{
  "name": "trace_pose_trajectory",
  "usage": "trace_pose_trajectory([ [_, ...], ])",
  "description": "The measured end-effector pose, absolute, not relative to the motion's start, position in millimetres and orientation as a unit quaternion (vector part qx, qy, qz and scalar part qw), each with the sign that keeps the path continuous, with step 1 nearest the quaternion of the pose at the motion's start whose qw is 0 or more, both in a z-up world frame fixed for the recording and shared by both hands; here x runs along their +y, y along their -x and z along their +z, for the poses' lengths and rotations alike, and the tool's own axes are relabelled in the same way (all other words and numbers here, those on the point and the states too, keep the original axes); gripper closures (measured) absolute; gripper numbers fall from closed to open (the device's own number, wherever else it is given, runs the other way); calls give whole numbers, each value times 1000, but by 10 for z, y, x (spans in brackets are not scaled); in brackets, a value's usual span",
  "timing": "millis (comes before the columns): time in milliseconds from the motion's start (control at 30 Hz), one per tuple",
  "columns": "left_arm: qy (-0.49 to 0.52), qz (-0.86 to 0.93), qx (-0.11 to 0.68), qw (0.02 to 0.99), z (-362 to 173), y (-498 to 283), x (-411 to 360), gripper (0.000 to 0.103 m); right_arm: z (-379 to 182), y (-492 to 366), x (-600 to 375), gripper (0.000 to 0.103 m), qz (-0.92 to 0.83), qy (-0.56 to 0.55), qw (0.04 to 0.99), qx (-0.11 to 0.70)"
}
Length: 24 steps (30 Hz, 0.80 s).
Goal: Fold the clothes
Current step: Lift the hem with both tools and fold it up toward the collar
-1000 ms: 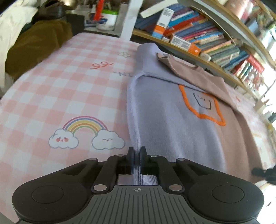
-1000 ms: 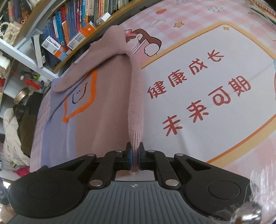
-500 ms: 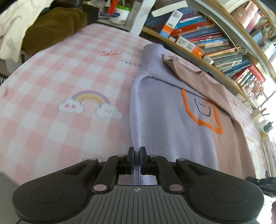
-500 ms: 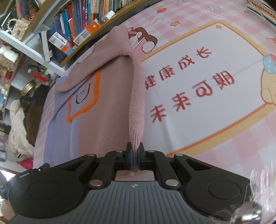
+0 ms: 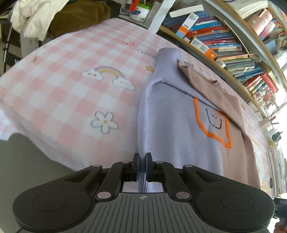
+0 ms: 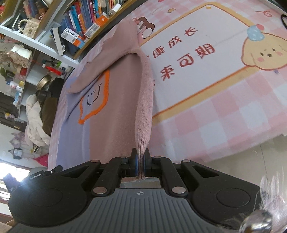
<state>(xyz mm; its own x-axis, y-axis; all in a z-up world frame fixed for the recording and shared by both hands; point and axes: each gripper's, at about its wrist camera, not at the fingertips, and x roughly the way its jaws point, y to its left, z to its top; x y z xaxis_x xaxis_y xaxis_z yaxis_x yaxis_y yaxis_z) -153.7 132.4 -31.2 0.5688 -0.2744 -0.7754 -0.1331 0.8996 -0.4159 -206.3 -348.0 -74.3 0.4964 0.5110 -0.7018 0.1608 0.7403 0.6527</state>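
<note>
A two-tone sweater, lilac on one half and dusty pink on the other, with an orange-outlined smiling shape, lies stretched over the pink checked bed cover. My left gripper is shut on the lilac hem corner, which runs taut from its pads. In the right wrist view the same sweater shows its pink side, and my right gripper is shut on the ribbed pink hem corner. Both sleeves are folded across the chest. The far collar end rests near the bookshelf.
A bookshelf packed with books runs along the far side of the bed. Heaped clothes sit beyond the bed's left corner. The bed edge and grey floor lie close below my left gripper; floor also shows right of my right gripper.
Both grippers have pulled back toward the near edge of the bed, dragging the sweater with them. The bed edge and floor have come into view. Both grips are unchanged.
</note>
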Motion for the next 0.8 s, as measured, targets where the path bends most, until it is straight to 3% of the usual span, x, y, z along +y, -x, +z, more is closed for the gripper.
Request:
trace_pose_trajectory([
  [333, 324, -63, 395, 857, -24, 1476, 1504, 98, -366, 1877, -3669, 98, 150, -414, 794, 420],
  [800, 337, -116, 343, 869, 91, 204, 1401, 98, -122, 913, -3737, 98, 101, -464, 812, 339],
])
